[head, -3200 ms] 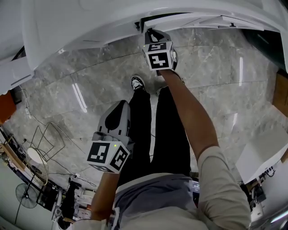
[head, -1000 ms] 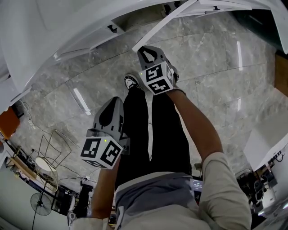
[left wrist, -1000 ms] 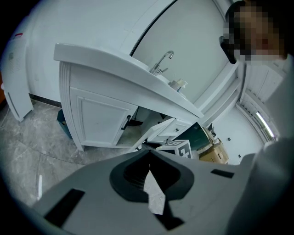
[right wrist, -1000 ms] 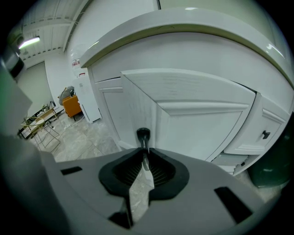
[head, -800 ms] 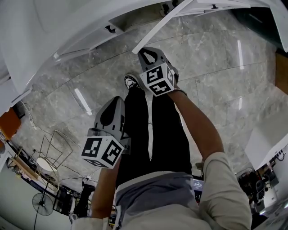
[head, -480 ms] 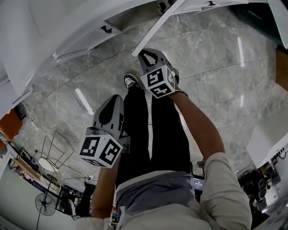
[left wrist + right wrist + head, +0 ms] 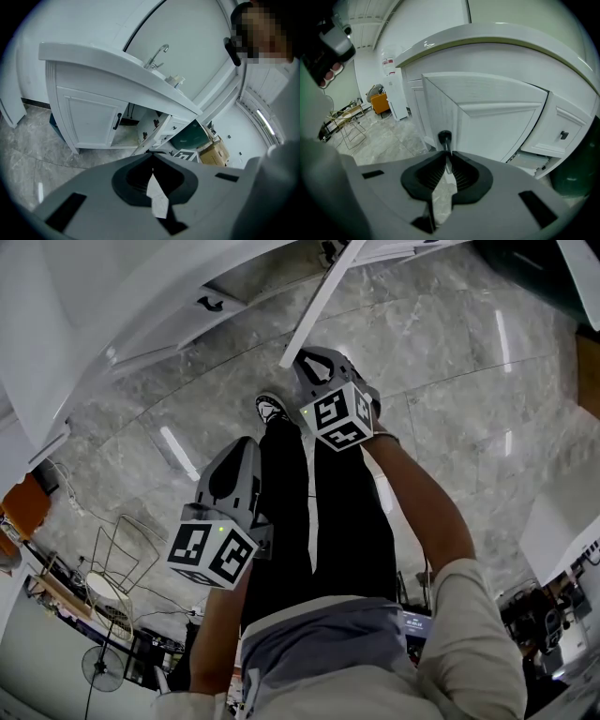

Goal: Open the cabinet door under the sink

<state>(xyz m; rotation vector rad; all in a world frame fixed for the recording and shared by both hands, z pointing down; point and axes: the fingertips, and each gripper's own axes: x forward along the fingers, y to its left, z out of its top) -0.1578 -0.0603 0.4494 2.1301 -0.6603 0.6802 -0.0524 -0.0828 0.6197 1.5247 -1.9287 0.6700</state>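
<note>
Right gripper view carries the key relation: under the white worktop (image 7: pixel 497 35), the cabinet door (image 7: pixel 497 122) stands partly open straight ahead, its free edge to that view's left and its hinged side running off to the right. Its dark handle (image 7: pixel 445 138) stands upright near the free edge, and the right gripper (image 7: pixel 448 158) is clamped on it (so any further pull would likely arc round toward the hinge side). The left gripper (image 7: pixel 151 158), jaws together on nothing, hangs well back beside the person's leg (image 7: pixel 286 521).
</note>
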